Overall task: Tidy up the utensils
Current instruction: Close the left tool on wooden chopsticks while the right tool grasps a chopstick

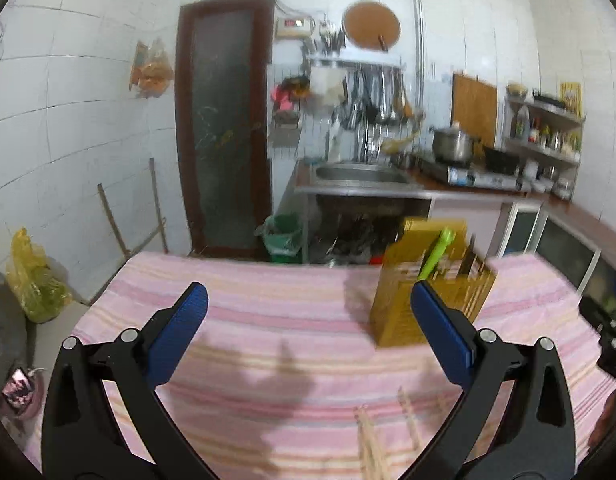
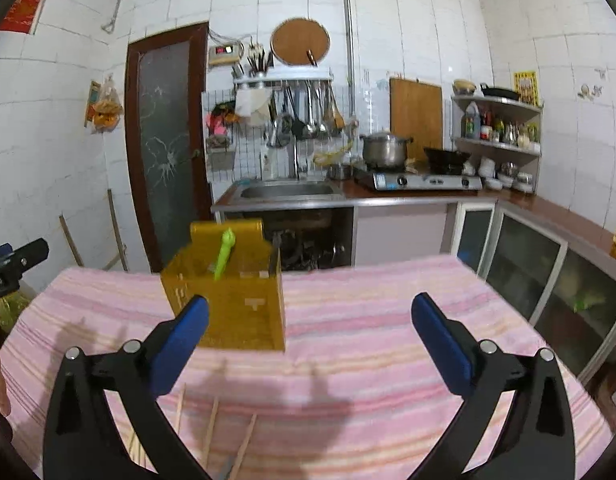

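Your left hand-held gripper [image 1: 309, 294] and right hand-held gripper [image 2: 310, 306] both hang spread wide, empty. The yellow utensil holder [image 2: 236, 300] stands far on the pink-striped worktop [image 2: 368, 320]; chopsticks [image 2: 210, 424] lie near.

holder [image 2: 236, 300] on table [image 2: 388, 320] | chopsticks [image 2: 212, 420] before holder | sink [image 2: 288, 190] behind

The left tool [image 1: 310, 294] and the right tool [image 2: 310, 306] look alike: glossy black plastic arms with triangular cut-outs and round silver pivot screws. Each arm ends in a flat finger faced with a ribbed blue pad [image 1: 442, 326].
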{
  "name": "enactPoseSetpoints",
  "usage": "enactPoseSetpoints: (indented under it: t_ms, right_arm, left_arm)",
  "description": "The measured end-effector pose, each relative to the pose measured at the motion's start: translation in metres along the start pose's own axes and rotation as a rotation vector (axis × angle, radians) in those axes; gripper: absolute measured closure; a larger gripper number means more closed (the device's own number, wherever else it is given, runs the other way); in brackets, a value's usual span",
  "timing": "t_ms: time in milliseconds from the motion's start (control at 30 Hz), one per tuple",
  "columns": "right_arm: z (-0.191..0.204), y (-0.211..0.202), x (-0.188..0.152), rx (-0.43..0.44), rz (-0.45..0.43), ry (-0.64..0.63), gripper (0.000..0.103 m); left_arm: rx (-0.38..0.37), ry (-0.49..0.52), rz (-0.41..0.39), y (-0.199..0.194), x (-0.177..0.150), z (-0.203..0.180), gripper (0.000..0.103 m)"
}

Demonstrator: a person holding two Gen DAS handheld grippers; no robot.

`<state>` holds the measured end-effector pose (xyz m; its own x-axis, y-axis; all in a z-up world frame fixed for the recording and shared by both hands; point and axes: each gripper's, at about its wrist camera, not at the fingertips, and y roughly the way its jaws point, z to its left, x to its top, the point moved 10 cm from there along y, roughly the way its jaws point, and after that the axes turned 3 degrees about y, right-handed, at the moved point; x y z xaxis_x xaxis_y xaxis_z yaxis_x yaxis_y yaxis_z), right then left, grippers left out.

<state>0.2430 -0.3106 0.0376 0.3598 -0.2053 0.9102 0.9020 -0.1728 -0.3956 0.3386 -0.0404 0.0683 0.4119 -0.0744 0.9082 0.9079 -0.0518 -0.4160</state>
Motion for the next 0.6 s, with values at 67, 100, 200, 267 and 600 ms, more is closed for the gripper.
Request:
enactPoseSetpoints:
  t_ms: [67,100,200,267,600]
  right_arm:
    - [-0.004,0.003,-0.016,-0.008,0.024,0.011,0.004]
    - [-0.005,0.007,-0.026,-0.014,0.045,0.015,0.004]
    - [-0.008,0.017,-0.049,-0.022,0.099,0.027,0.004]
    - [-0.008,0.024,-0.067,-0.024,0.141,0.032,0.004]
    - [0.009,0.055,-0.123,-0.068,0.312,-0.019,0.004]
  left_arm:
    - [0.003,0.0,0.042,0.006,-0.019,0.002,0.005]
    - [0.006,-0.003,0.055,0.008,-0.026,0.003,0.005]
    - [0.011,-0.016,0.115,0.022,-0.053,0.005,0.005]
    - [0.011,-0.014,0.15,0.032,-0.069,0.003,0.005]
    - [-0.033,-0.041,0.347,0.08,-0.143,-0.023,0.005]
